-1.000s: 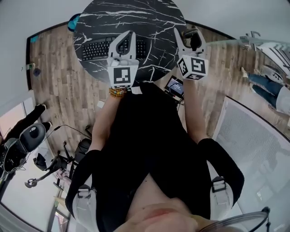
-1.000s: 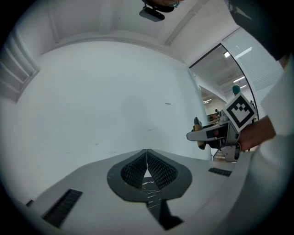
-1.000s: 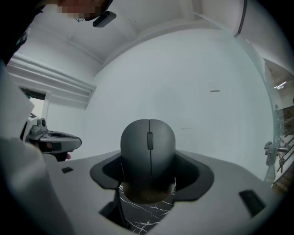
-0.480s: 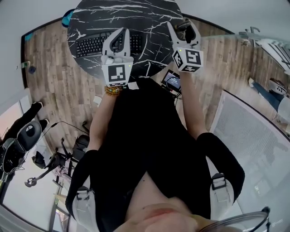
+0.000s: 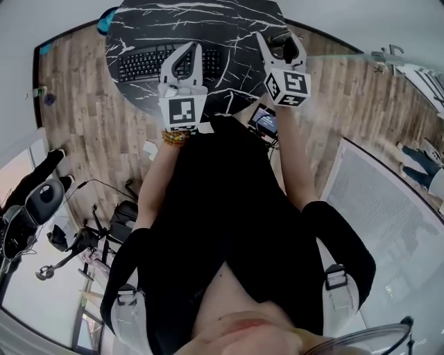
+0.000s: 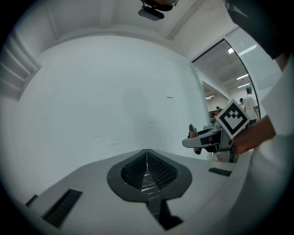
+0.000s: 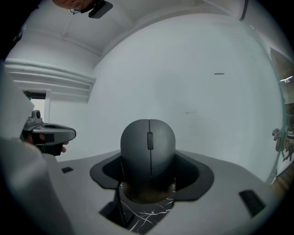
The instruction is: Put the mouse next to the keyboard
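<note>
Right hand-held gripper (image 5: 280, 43): its jaws are clamping the grey mouse (image 7: 148, 146) by its sides.
Mouse: being held over the right edge of the black marbled counter (image 5: 201, 17), well apart from the keyboard (image 5: 142, 67).
Left hand-held gripper (image 6: 147, 161): its jaws are pressing together on nothing.
In the way: the left hand-held gripper is hanging over the keyboard's right end and covering it in the head view.
Around: wooden floor (image 5: 76, 118) is showing beside the counter.
Count: one mouse, one keyboard, one counter, two hand-held grippers.

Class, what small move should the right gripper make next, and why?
Probably ease left and lower toward the bare spot beside the keyboard. The right gripper is shut on the mouse, held over the right edge of the table, well apart from the keyboard.
</note>
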Tool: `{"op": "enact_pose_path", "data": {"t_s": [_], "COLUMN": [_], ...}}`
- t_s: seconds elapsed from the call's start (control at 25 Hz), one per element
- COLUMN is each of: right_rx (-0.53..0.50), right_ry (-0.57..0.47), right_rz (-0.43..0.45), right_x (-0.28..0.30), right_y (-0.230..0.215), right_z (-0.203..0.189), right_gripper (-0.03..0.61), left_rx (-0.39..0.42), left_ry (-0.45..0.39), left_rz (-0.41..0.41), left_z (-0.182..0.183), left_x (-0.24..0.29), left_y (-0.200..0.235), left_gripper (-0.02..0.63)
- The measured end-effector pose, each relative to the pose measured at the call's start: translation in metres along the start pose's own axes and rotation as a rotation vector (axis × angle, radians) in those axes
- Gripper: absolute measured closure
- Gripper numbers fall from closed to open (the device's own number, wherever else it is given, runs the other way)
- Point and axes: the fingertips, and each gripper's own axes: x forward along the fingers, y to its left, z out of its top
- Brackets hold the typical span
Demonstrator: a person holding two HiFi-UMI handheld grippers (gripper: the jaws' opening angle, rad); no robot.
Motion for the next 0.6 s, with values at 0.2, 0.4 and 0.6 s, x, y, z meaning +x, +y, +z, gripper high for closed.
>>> {"op": "enact_pose_path", "data": {"t_s": [0.2,0.4,0.6], "right_rx": [0.006,0.020,0.022], "right_ry": [0.033,0.066,0.105], "right_rz": [0.007,0.002,-0.002], "right_x": [0.005,0.011,0.015], "right_y": [0.002,0.004,0.004], "right_z": [-0.015,-0.032,-0.050], "right_gripper": [0.305,0.305,0.304], "left_rx": [-0.007,-0.008,-0.015], "left_ry": [0.015,0.013,0.020], "left_rz": [0.006,0.008,0.014], "left_z": [-0.006,-0.006,-0.009], "left_x": [0.000,0.000,0.001], "left_y": [0.001,0.003,0.003], "left_gripper": [0.598,0.598,0.598]}}
